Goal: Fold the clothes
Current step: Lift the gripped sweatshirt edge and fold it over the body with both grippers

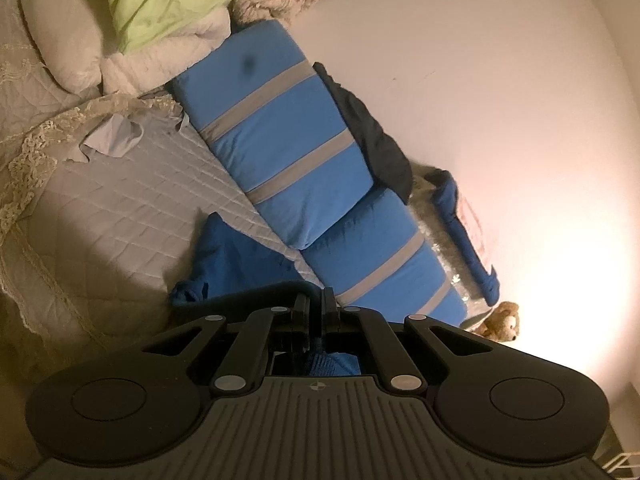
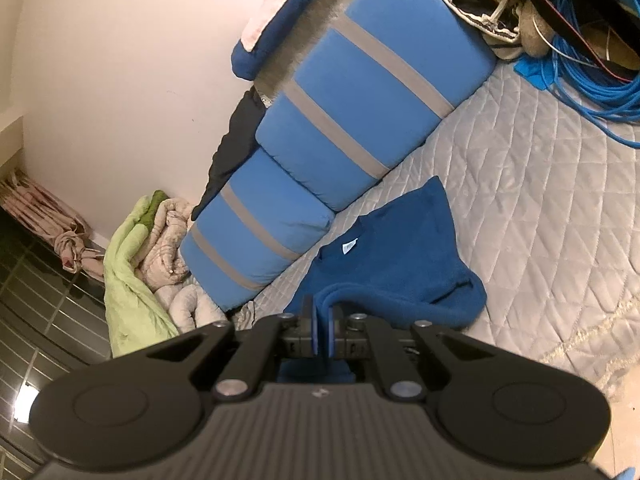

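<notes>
On the quilted grey bedspread (image 2: 540, 184) lies the dark blue sweater (image 2: 396, 248), rumpled, neck label facing up, its upper edge just beside the blue cushions. And the right gripper (image 2: 321, 330) has it: jaws drawn together on a rolled fold of the sweater's near edge, blue cloth pinched between them and more of it showing under the linkage. Over to the left gripper (image 1: 318, 312), jaws likewise nearly closed with blue knit visible below them; it looks clamped on the same sweater, though the fabric at the tips is in shadow and hard to read. From that side the sweater (image 1: 232, 264) bunches up on the bedspread (image 1: 132, 208) right ahead of the fingers.

Behind it all, two blue cushions with grey stripes (image 2: 352, 92) lean in a row along the pale wall (image 2: 120, 60), a dark garment (image 1: 376, 136) draped over the back of them. At one end of the bed sits a heap of green and cream bedding (image 2: 140, 256); at the other, a coil of blue cable (image 2: 592, 76). A small teddy bear (image 1: 500, 322) sits by the wall in the left view.
</notes>
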{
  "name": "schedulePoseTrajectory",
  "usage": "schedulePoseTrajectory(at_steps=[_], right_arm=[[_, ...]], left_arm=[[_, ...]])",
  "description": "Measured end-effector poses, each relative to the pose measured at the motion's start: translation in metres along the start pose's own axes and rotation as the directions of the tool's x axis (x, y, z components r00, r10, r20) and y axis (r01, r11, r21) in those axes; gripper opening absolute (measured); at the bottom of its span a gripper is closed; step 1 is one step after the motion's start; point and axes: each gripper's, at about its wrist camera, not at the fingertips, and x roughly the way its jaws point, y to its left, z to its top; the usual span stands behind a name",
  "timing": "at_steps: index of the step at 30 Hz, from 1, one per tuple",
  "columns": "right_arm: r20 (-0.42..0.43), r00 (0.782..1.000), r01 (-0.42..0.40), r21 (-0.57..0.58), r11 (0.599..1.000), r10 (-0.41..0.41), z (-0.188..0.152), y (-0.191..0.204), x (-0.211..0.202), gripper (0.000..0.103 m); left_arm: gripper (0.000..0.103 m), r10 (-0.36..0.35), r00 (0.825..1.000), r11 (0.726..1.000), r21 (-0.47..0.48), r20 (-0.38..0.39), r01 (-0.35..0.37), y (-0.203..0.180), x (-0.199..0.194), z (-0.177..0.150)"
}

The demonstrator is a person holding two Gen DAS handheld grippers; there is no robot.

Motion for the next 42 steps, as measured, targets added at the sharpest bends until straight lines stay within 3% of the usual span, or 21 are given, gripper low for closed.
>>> schedulePoseTrajectory(at_steps=[11, 18, 23, 31, 36, 42], right_arm=[[-0.037, 0.997, 0.071, -0.023, 0.997, -0.071, 0.034, -0.004, 0.064, 0.005], [-0.051, 0.991, 0.121, -0.037, 0.992, -0.122, 0.053, -0.008, 0.097, 0.005], [-0.055, 0.988, 0.144, -0.048, 0.988, -0.147, 0.06, -0.014, 0.119, 0.005], [-0.042, 0.981, 0.182, -0.097, 0.978, -0.187, 0.069, -0.012, 0.144, 0.005], [-0.011, 0.979, 0.199, -0.116, 0.973, -0.202, 0.077, -0.019, 0.162, 0.005], [-0.01, 0.974, 0.226, -0.102, 0.969, -0.228, 0.086, -0.036, 0.19, 0.005]], left_arm=[[0.005, 0.011, 1.0, 0.997, 0.082, 0.005, -0.011, -0.019, 0.04, 0.02], [0.005, 0.058, 0.998, 0.996, 0.062, -0.031, -0.056, -0.008, 0.078, 0.033], [0.005, 0.152, 0.988, 0.983, 0.108, -0.03, -0.148, -0.005, 0.112, 0.037], [0.005, 0.191, 0.98, 0.977, 0.103, -0.056, -0.185, 0.006, 0.157, 0.05], [0.005, 0.229, 0.97, 0.967, 0.137, -0.085, -0.217, 0.017, 0.185, 0.044], [0.005, 0.251, 0.96, 0.965, 0.114, -0.127, -0.238, 0.035, 0.214, 0.045]])
